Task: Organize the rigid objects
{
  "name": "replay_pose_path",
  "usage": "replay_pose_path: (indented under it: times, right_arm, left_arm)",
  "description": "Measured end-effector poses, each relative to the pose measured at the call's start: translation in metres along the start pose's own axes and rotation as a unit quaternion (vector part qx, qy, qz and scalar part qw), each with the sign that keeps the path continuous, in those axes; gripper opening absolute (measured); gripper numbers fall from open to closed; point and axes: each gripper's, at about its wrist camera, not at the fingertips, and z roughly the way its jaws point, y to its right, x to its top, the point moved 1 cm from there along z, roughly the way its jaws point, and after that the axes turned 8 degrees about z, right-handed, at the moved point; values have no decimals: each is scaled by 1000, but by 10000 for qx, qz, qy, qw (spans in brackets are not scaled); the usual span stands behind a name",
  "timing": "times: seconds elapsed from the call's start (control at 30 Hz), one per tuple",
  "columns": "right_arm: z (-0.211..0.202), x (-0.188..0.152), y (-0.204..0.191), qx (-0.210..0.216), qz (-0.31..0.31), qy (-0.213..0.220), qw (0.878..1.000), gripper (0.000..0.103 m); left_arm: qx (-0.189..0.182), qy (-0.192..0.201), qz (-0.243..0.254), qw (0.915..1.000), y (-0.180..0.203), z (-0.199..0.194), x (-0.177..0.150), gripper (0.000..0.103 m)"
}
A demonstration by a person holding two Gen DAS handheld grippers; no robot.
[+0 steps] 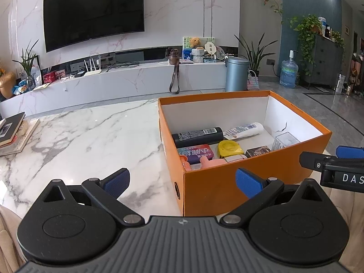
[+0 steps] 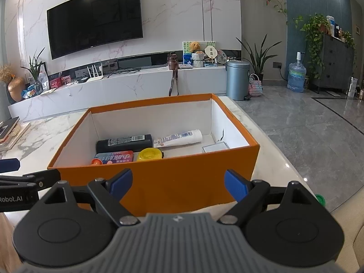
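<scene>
**Both grippers held spread and empty before a filled orange box**

An orange box [image 1: 227,186] with white inner walls is seen standing on a marble table [image 1: 91,136], toward the table's right end. Inside it, several rigid objects are laid on the floor. A black bottle [image 1: 197,136] is placed lying on its side along the far part, with a white tube [image 1: 244,130] just beside it at 3 o'clock. Nearer the front wall, a red tin [image 1: 195,154] is set below the bottle, and a yellow tape measure [image 1: 229,148] is found just beside the tin at 3 o'clock. A pink item [image 1: 204,161] is partly hidden by the front wall; what it is cannot be told. A small dark box [image 1: 258,151] and a clear plastic case [image 1: 285,140] are seen toward the box's right wall.

The left gripper [image 1: 183,182] is held with its blue-padded fingers [image 1: 118,182] spread wide, nothing between them, low in front of the box's near left corner. The right gripper [image 2: 178,185] is likewise spread apart and empty, facing the box's front wall. Each tool is glimpsed in the other's view at the frame edge.

A stack of books [image 1: 13,134] is seen at 9 o'clock on the table. A television [image 1: 93,11] is mounted on the far wall at 11 o'clock.
</scene>
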Motion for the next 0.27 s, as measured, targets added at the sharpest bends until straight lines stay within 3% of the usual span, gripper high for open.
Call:
replay_pose_path:
  times: [0.27]
  right_arm:
    - [-1,1,1,27,36,1,10000,88]
  left_arm:
    - [16,36,6,10000,1,-2,1,103]
